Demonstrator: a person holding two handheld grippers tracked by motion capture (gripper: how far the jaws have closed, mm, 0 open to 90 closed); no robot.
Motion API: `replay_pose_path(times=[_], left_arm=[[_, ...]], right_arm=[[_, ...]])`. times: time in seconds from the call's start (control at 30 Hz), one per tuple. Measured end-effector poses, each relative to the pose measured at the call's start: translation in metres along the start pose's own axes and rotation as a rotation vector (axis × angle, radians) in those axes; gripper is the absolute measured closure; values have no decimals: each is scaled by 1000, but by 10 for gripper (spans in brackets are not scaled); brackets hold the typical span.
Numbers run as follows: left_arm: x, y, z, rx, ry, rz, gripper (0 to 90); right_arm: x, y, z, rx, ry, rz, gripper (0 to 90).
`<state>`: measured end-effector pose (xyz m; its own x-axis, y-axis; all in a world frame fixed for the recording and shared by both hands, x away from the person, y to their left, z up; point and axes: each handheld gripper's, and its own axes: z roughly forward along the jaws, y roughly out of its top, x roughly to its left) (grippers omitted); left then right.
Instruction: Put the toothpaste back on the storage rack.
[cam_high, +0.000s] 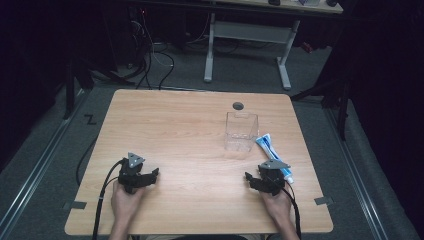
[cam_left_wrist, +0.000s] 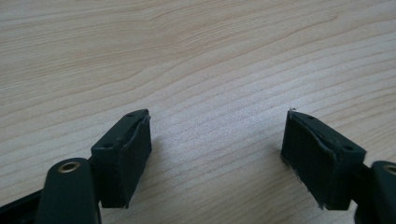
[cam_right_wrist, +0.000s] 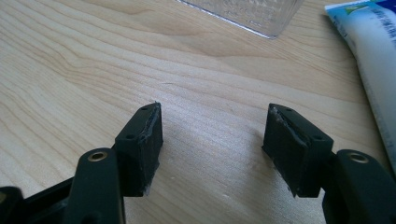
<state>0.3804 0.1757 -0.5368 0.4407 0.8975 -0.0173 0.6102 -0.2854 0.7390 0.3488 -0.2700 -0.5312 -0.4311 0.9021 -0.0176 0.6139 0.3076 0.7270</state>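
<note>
Two grippers parked low on a pale wooden table (cam_high: 165, 120) seen from the high view, left gripper (cam_high: 148, 176) and right gripper (cam_high: 253, 179) both spread wide and holding nothing, toothpaste tube (cam_high: 272, 152) lying flat just beside the right one and against a clear plastic box (cam_high: 240, 131), dark room and grey floor with cables and a desk frame beyond. Left gripper view: bare wood grain between wide-open jaws. Right gripper view: tube (cam_right_wrist: 373, 56) off to the right, box corner (cam_right_wrist: 252, 14) ahead; likely risks, a tube skidding or squashed, or the light box knocked over.
</note>
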Motion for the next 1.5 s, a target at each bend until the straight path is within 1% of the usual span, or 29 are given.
replay_pose_path(times=[0.33,0.7,0.77,0.93,1.2,1.27,1.33,1.5], left_arm=[[1,0,0,-3,-5,-7,246],[1,0,0,-4,-1,-11,248],[2,0,0,-3,-4,-13,247],[2,0,0,-4,-6,-16,247],[2,0,0,-5,-8,-18,247],[2,0,-1,-4,-7,-17,247],[2,0,0,-5,-8,-18,247],[2,0,-1,-4,-7,-16,247]], right_arm=[[0,0,0,1,-3,3,373],[1,0,0,1,-6,6,373],[1,0,0,3,-5,3,352],[0,0,0,4,0,3,351],[-1,0,-3,18,-12,3,352],[-1,-1,-7,8,-4,14,361],[-1,-1,-9,-1,-5,12,363],[-1,-2,-15,-17,-3,24,366]])
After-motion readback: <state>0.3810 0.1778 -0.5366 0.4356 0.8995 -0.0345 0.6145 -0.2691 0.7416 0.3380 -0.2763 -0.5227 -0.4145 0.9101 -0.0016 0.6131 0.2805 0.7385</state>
